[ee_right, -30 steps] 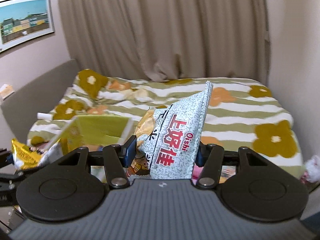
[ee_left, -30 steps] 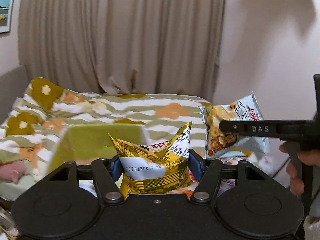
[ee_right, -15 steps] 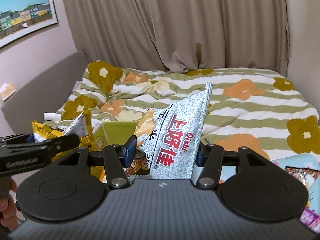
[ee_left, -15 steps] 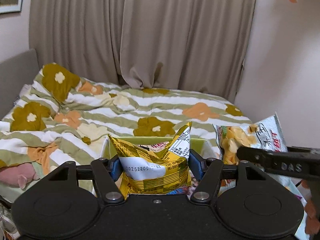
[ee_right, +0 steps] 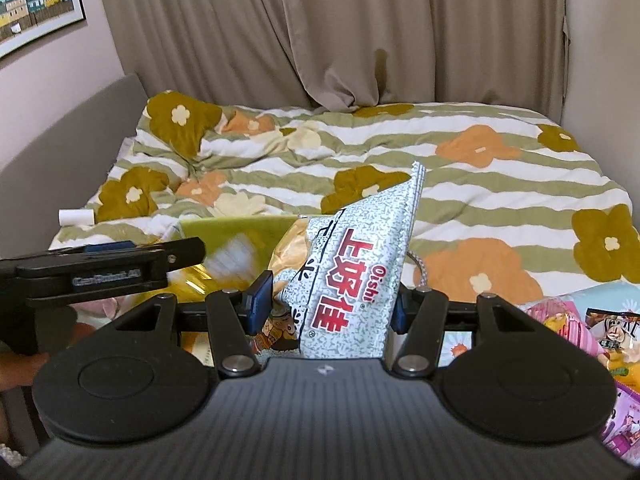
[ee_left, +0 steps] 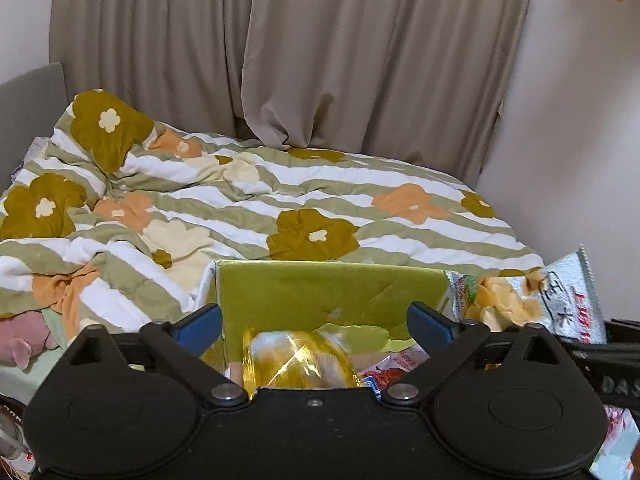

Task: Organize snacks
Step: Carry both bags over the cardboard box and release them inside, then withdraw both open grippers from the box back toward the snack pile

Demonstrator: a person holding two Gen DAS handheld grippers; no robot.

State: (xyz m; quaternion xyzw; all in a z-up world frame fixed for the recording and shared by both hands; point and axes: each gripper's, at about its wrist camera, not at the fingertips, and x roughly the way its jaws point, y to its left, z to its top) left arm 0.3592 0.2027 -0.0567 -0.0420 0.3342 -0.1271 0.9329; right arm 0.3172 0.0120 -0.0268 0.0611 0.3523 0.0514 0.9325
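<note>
My left gripper [ee_left: 315,328] hangs over an open green box [ee_left: 332,288] and its jaws are opening wide. A yellow snack bag [ee_left: 298,364] lies blurred below and between them, free of the blue pads [ee_left: 198,330], inside the box. My right gripper [ee_right: 328,300] is shut on an upright white speckled Oishi chip bag [ee_right: 348,272], just right of the box [ee_right: 240,228]. That chip bag [ee_left: 532,300] also shows at the right edge of the left wrist view. In the right wrist view the left gripper's finger [ee_right: 176,254] reaches in from the left above the blurred yellow bag [ee_right: 208,276].
The box sits at the near edge of a bed with a flowered striped duvet [ee_left: 320,208]; beige curtains [ee_left: 320,60] hang behind it. More snack packs [ee_right: 580,328] lie at the right. A pink plush toy [ee_left: 24,340] is at the left, a white roll [ee_right: 76,217] further back.
The left jaws have spread and the yellow bag has dropped out of them into the green box. Both grippers came closer to the box; the right one still grips the chip bag.
</note>
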